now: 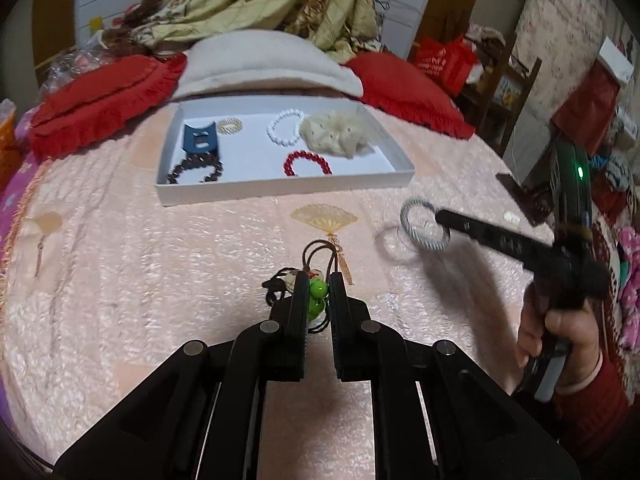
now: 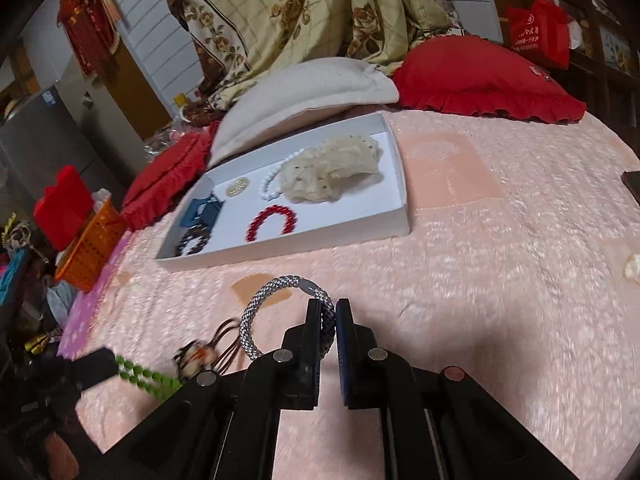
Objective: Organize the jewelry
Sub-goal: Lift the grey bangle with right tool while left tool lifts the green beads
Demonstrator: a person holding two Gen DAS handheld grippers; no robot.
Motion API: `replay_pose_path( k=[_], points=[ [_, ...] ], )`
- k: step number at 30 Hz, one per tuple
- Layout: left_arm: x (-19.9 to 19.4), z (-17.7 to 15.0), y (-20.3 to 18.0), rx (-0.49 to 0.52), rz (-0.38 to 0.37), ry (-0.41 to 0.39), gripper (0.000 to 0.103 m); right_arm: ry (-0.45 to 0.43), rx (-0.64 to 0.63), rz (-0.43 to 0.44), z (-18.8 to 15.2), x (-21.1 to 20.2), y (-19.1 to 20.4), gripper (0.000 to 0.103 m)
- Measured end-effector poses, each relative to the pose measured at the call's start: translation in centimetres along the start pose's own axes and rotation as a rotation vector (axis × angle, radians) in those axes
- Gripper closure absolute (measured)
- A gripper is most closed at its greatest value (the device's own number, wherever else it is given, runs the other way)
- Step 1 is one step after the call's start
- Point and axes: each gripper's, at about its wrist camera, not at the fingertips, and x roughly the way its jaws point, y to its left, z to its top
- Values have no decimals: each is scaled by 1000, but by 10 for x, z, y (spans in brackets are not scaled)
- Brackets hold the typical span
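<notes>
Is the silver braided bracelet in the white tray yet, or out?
Out. The silver braided bracelet is pinched between the right gripper fingers above the pink bedspread, short of the white tray.

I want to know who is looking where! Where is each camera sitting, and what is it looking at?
Left wrist: sits on the left gripper, looks along its fingers, shut on a green bead string, toward the white tray; the person's right hand shows.
Right wrist: sits on the right gripper, fingers shut on a silver braided bracelet, facing the tray.
Both share the tray, red bracelet and pink bedspread.
</notes>
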Motion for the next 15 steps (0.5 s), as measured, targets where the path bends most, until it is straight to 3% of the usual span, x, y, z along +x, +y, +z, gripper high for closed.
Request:
replay_pose_path(
  k=[15],
  points=[
    [-48, -12, 8, -31, 53, -86, 95, -63, -97, 36, -21, -51, 48, 96]
  ],
)
